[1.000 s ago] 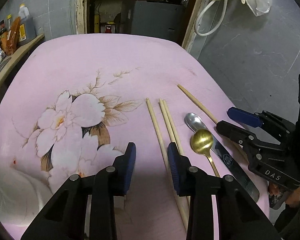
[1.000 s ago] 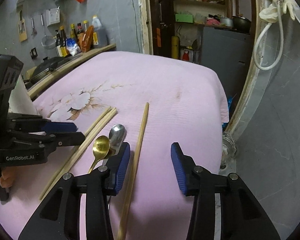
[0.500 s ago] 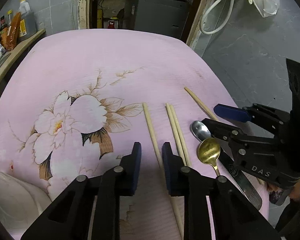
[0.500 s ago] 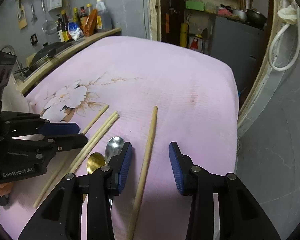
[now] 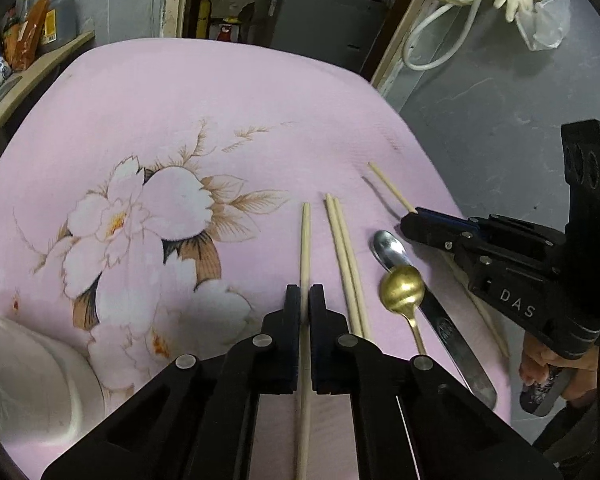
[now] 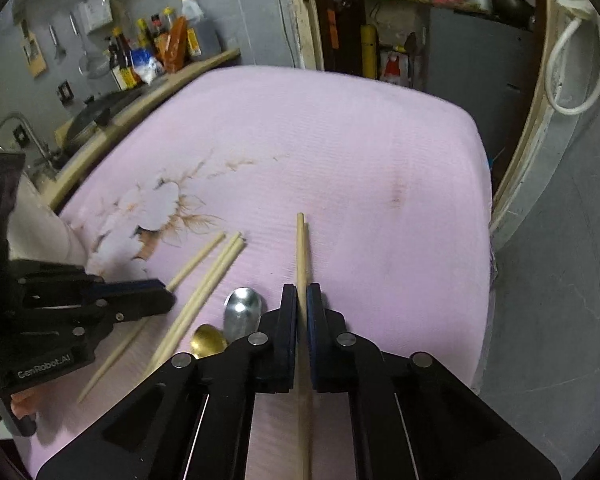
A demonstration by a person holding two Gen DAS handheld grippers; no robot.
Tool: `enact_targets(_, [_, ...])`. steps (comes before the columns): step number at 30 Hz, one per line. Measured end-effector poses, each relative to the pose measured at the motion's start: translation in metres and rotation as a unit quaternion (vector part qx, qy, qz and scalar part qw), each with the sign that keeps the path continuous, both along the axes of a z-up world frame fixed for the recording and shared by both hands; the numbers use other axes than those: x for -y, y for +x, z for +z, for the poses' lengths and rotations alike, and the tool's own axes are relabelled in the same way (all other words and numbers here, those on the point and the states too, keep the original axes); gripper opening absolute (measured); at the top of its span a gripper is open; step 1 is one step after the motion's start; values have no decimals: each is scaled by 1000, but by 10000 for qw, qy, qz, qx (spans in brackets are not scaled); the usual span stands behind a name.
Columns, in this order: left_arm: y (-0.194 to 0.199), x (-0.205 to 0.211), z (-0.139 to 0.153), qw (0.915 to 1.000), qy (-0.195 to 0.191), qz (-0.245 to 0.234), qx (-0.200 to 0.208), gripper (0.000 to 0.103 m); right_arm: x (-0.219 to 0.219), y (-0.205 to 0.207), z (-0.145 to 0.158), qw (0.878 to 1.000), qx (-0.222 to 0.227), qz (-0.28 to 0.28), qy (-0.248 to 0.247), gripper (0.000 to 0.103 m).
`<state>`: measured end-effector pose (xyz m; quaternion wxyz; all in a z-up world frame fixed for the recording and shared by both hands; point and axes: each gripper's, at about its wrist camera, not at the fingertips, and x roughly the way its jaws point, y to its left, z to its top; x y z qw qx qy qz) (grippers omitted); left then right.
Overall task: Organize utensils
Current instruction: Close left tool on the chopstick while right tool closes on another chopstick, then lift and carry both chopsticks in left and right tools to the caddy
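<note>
left hand-held gripper [image 5: 304, 294] clamped on leftmost chopstick [image 5: 305, 240] | right hand-held gripper [image 6: 301, 294] clamped on rightmost chopstick [image 6: 301, 248] | both on pink worktop [image 5: 180, 92]

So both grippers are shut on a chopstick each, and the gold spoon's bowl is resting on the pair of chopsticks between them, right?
Not quite. The gold spoon has its bowl on the silver spoon, not on the chopstick pair, as the left wrist view shows. The left gripper and right gripper are each shut on a chopstick.
</note>
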<state>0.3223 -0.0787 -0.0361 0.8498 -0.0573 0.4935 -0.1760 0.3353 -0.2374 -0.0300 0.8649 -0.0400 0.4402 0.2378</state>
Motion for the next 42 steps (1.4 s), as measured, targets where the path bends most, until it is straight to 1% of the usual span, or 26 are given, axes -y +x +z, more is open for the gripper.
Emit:
enact_targets(2, [-7,0,6,9999,-80,-40,128,2,3,-12,7,9997,166,-47,188,3])
enact_targets(5, [-24,-3,18,9987,-214,-58,464,2,5,-34,22,9972,635,-98,371,3])
enact_targets(7, [-36,-5,28,9968,-313,-43,738,2,6,-47,32,9942,916,-125,553,3])
enact_targets(10, [-56,-10,45,9900,-458,-11,1334,2,4,-67,46,9865,1483,-187,669,3])
enact_targets(12, [-70,-15,58,9818,-529,63,1823,2,0,-79,55,9796,1836,-224,785,3])
enact_targets(14, [-79,-20,66,9749,-612,198,2133,2,-4,-95,66,9693,2283,-260,874,3])
enact_targets(15, [-82,-21,70,9712,-625,287,2281,2,-6,-99,69,9660,2422,-267,867,3])
enact_targets(17, [-90,-26,78,9630,-610,427,2590,2,-12,-111,80,9551,2823,-286,848,3])
enact_targets(18, [-97,-29,84,9561,-600,511,2823,2,-15,-115,83,9520,2925,-283,855,3])
enact_targets(20, [-105,-30,90,9459,-585,606,3133,2,-22,-122,91,9442,3162,-250,885,3])
enact_targets(21, [-111,-33,96,9391,-578,656,3324,2,-25,-125,96,9404,3272,-214,904,3])
enact_targets(24, [-125,-40,106,9263,-663,737,3635,2,-32,-131,106,9337,3413,-119,1074,3])
enact_targets(26, [-130,-49,113,9209,-810,748,3738,2,-36,-133,112,9287,3484,9,1273,3])
enact_targets(27, [-129,-53,118,9177,-919,751,3792,2,-39,-134,116,9240,3543,109,1436,3])
enact_targets(31, [-135,-82,134,9054,-1114,870,4003,2,-51,-138,128,9115,3714,299,1745,3])
enact_targets(33, [-139,-102,144,8983,-1194,1001,4107,2,-61,-137,134,9063,3752,391,1904,3])
enact_targets(36, [-141,-126,160,8871,-1264,1233,4264,2,-80,-133,144,8957,3809,554,2229,3])
enact_targets(37, [-142,-138,164,8817,-1313,1357,4324,2,-89,-131,147,8917,3821,603,2352,3])
enact_targets(38, [-143,-146,168,8791,-1347,1428,4344,2,-97,-128,150,8872,3825,654,2495,3])
enact_targets(39, [-142,-158,172,8744,-1415,1547,4375,2,-103,-127,152,8839,3832,686,2592,3])
enact_targets(40, [-142,-169,174,8695,-1464,1649,4420,2,-109,-125,153,8769,3860,727,2770,3])
enact_targets(42, [-143,-191,178,8597,-1502,1852,4517,2,-121,-125,156,8666,3876,783,3044,3])
